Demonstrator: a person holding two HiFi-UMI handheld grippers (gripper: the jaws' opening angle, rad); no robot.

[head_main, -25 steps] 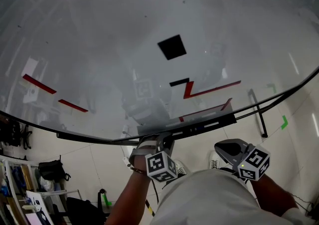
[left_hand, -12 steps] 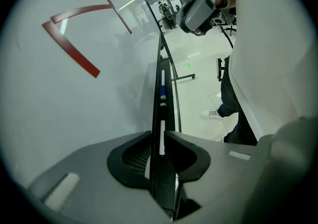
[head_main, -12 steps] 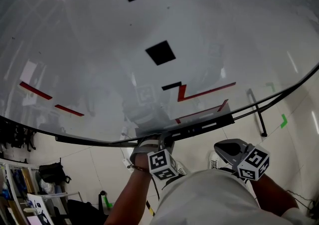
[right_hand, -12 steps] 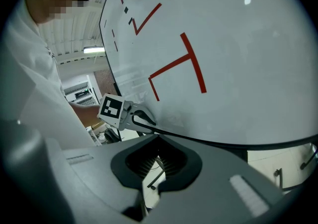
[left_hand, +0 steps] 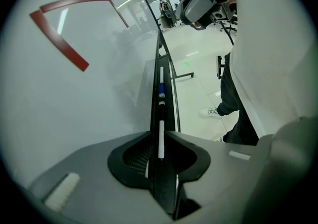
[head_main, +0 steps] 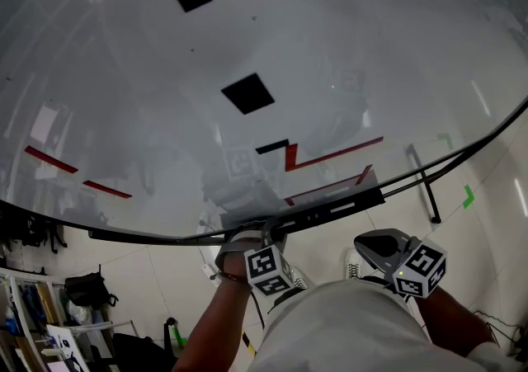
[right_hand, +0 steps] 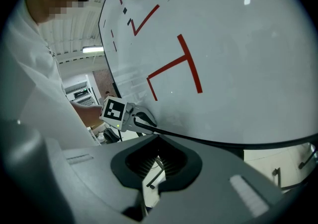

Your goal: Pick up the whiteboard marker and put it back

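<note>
The whiteboard marker lies in the black tray that runs along the lower edge of the whiteboard. Its long axis follows the tray, so in the left gripper view the thin white barrel points straight away from the camera. Its near end sits between the jaws of the left tool. Those jaws stand a narrow way apart, wider than the barrel, with the dark tray showing in the gap beside it. The barrel runs closer to the right-hand pad, and whether either pad touches it cannot be told. Farther along the same tray, in line with it, lies another marker with a blue part and a white length beyond. In the head view the left tool reaches up to the tray near its middle, with its marker-covered cube just below the tray's edge. The right tool is held well apart from the tray, low and to the right in front of the person's white garment. Its jaws are together at the tips, with nothing between them. The board carries red strokes and a black square, and pale floor shows beneath its curved lower edge.
</note>
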